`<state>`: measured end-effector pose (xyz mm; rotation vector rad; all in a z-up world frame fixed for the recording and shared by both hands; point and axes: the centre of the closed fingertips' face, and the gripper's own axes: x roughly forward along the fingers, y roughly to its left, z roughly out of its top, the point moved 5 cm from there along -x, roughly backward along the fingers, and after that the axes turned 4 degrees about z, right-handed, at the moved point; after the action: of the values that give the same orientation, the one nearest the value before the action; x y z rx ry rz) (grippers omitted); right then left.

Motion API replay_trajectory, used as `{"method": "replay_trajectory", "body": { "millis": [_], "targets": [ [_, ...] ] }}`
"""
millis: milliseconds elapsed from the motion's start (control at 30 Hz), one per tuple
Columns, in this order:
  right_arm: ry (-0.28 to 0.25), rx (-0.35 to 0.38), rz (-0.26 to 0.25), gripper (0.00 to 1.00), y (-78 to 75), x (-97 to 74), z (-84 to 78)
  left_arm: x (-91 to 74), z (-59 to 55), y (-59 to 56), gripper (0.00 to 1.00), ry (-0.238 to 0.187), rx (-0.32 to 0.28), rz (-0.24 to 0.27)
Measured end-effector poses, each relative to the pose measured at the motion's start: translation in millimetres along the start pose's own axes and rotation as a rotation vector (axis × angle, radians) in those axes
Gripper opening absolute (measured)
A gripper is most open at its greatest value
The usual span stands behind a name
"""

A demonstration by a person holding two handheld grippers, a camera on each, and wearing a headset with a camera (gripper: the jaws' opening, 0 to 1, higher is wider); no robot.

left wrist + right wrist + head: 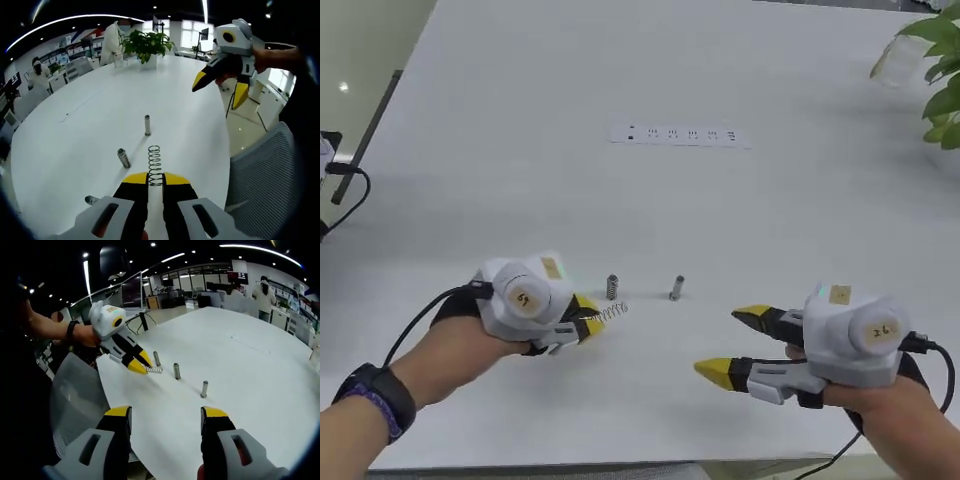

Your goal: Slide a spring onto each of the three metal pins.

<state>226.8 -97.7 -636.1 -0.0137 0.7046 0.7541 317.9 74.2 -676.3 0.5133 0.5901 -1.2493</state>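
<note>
Lengthwise, the spring (154,162) juts straight ahead from the left tongs (155,178).

The thin coiled steel spring (155,162) has its near end hidden between the yellow tips of the left gripper (155,177) — how deep it sits cannot be told. The nearest short metal pin (91,200) is partly covered by that gripper's white body, and the green leafy plant (938,70) is cut by the head view's right edge.

The short silver metal pins (676,288) are overlooked from the head view and faced low from opposite sides by both gripper views.
</note>
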Motion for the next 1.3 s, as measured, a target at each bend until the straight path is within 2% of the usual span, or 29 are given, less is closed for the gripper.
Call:
{"method": "replay_trajectory", "body": {
  "millis": [267,500,667,1100,1300],
  "targets": [
    [-0.001,-0.021,0.039,0.52,5.9,8.0,7.6,-16.9,1.8,-1.3,0.02,-0.021,-0.003,0.029],
    [0.003,-0.049,0.082,0.5,14.1,16.4,14.6,-31.4,10.7,-5.9,0.02,-0.063,-0.015,0.049],
    [0.003,-0.072,0.11,0.48,18.5,22.4,21.5,-38.2,12.5,-9.2,0.02,-0.074,-0.013,0.056],
    [-0.002,-0.131,0.197,0.43,31.9,40.1,39.3,-48.7,22.5,-24.3,0.02,-0.105,0.018,0.04],
    [-0.013,-0.139,0.242,0.39,35.0,47.2,48.4,-49.4,24.9,-34.2,0.02,-0.106,0.048,0.021]
  ]
}}
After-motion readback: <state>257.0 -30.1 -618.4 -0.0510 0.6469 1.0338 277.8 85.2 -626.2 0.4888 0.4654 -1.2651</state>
